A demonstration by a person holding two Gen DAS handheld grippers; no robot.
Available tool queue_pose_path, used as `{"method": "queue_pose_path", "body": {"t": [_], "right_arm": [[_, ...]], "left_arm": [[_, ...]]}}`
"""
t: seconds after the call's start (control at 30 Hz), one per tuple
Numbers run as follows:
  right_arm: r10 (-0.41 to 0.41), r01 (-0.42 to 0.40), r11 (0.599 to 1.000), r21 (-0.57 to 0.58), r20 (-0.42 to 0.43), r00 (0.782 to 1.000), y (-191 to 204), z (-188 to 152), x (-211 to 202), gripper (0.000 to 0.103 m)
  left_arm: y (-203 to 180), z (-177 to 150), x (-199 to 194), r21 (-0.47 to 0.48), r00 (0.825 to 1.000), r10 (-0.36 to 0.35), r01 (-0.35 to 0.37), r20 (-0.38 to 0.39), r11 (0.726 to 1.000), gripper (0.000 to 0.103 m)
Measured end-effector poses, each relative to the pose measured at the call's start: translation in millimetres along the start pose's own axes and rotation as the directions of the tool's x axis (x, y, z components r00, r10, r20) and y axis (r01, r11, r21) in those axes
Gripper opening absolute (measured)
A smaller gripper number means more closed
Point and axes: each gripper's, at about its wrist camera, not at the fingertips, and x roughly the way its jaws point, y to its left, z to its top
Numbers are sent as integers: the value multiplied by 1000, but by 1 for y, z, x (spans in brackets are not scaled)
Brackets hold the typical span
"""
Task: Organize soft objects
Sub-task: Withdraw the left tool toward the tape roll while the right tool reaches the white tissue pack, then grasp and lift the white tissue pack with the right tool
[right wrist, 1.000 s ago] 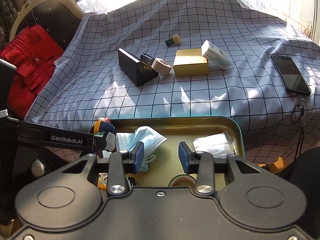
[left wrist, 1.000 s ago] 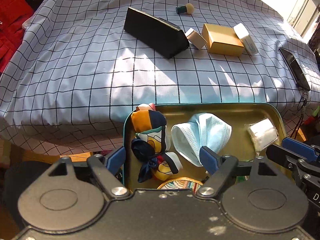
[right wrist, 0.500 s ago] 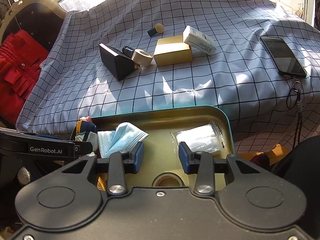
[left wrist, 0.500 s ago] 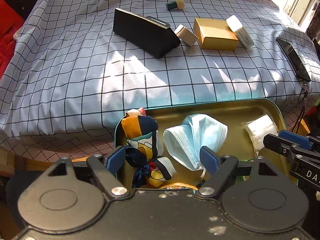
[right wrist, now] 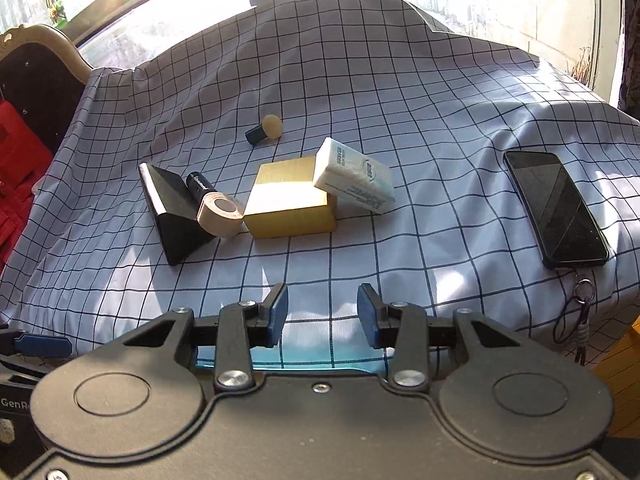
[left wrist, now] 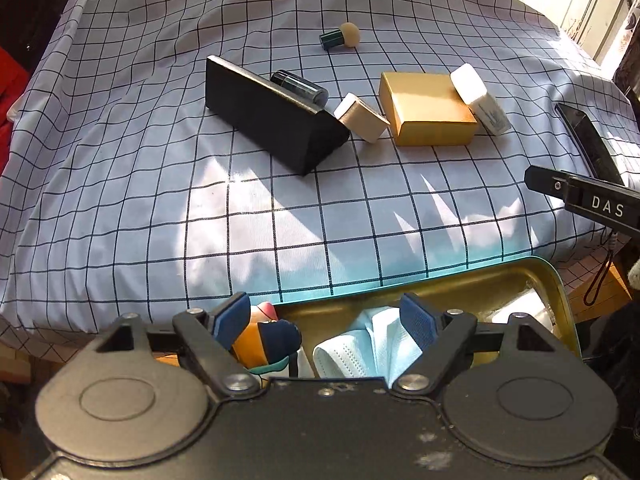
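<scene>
A gold metal tray (left wrist: 472, 284) sits at the near edge of the checked cloth. In it lie a patterned scarf (left wrist: 266, 340), a blue face mask (left wrist: 372, 344) and a white packet (left wrist: 524, 312). My left gripper (left wrist: 326, 320) is open and empty above the tray's near side. My right gripper (right wrist: 322, 314) is open and empty, over the cloth just past the tray's far rim (right wrist: 320, 360). On the cloth lie a tissue pack (right wrist: 354, 176), a beige tape roll (right wrist: 220, 216) and a sponge applicator (right wrist: 266, 130).
A black wedge case (left wrist: 272, 120), a dark tube (left wrist: 300, 86) and a gold box (left wrist: 428, 108) stand mid-cloth. A phone (right wrist: 554, 208) with a strap lies at the right edge. A red cushion (right wrist: 16, 152) is at the left.
Both grippers rose and tilted up from the tray toward the cloth. The tray has slid low in both views. Neither gripper took hold of anything.
</scene>
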Motion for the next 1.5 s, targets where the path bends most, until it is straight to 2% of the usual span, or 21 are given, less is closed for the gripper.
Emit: {"method": "queue_pose_path", "body": {"t": [0.2,0.43,0.57,0.73,0.77,1.03,1.2,1.33,1.5], "right_arm": [[-55,55,998,-3,27,998,-5,32,34,41],[-115,114,992,-55,-7,993,-3,52,75,41],[-123,122,991,-60,-10,992,-6,63,93,41],[-111,111,993,-31,-31,993,-17,83,118,41],[-111,110,994,-28,-30,993,-18,87,122,44],[-111,110,993,-38,-13,994,-24,105,145,47],[-66,68,997,47,-37,997,-37,116,158,53],[0,20,984,177,-111,994,-51,121,174,56],[-29,44,988,148,-99,995,-43,120,178,58]], "left_arm": [[1,18,11,1,1000,-10,10,1,1000,81],[6,30,24,-5,1000,-16,16,-9,1000,81],[9,35,31,-11,1000,-19,19,-18,1000,81],[10,39,35,-11,999,-21,20,-25,1000,81],[10,40,36,-11,999,-21,20,-26,1000,81],[10,49,40,-3,999,-18,18,-33,1000,81],[3,54,41,17,999,-15,16,-30,1000,81],[-1,56,42,28,999,-15,16,-34,999,81],[0,66,37,28,1000,1,0,-18,1000,81]]}}
